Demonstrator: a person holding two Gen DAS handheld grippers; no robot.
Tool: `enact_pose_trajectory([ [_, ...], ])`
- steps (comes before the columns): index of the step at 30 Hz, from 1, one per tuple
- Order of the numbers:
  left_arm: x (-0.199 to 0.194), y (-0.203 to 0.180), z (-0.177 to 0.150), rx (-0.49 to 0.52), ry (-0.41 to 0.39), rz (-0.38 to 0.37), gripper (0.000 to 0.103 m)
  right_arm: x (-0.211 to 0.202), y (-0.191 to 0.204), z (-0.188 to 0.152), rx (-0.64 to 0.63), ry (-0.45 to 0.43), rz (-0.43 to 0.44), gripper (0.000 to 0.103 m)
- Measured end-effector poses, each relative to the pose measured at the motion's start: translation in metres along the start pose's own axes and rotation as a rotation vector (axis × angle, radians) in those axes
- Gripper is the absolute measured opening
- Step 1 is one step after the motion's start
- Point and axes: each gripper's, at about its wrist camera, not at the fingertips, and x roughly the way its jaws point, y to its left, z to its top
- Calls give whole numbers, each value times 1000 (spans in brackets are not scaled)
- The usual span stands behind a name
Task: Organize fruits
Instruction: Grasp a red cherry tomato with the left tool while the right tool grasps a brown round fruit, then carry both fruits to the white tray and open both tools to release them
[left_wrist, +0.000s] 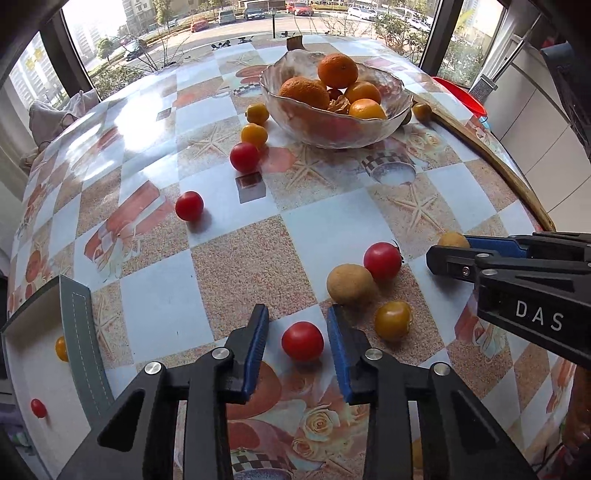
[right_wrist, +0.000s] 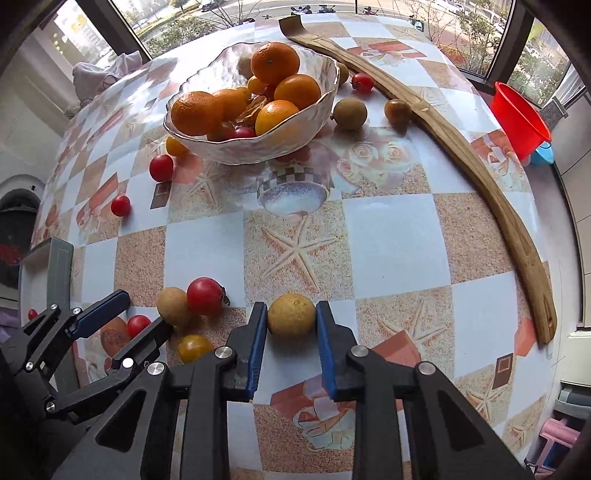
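A small red tomato (left_wrist: 303, 341) lies on the tablecloth between the blue pads of my left gripper (left_wrist: 297, 328). The jaws stand narrowly around it, with a strip of cloth showing beside the left pad. My right gripper (right_wrist: 291, 314) is shut on a tan round fruit (right_wrist: 291, 314), both pads against its sides. Just beyond the left gripper lie another tan fruit (left_wrist: 351, 284), a red tomato (left_wrist: 382, 260) and a yellow tomato (left_wrist: 393, 319). A glass bowl (left_wrist: 332, 129) of oranges stands at the far side. A white tray (left_wrist: 22, 369) at the left holds two small tomatoes.
More red and yellow tomatoes (left_wrist: 189, 205) are scattered left of the bowl, and several fruits (right_wrist: 349, 113) lie to its right. A long curved wooden strip (right_wrist: 491, 192) runs along the table's right edge. A red basin (right_wrist: 519, 118) sits beyond it.
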Motion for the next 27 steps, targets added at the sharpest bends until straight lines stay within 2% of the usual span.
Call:
enact_pose_trajectory([
  [3, -2, 1, -2, -7, 8, -31, 21, -3, -8, -7, 33, 7, 21, 29],
  [6, -6, 10, -9, -63, 23, -82, 21, -6, -10, -14, 48, 12, 31, 29],
  [11, -13, 26, -22, -146, 47, -118, 21, -15, -10, -27, 53, 17, 46, 29],
  [27, -54, 61, -38, -201, -7, -111, 21, -39, 25, -33, 8, 10, 81, 29],
])
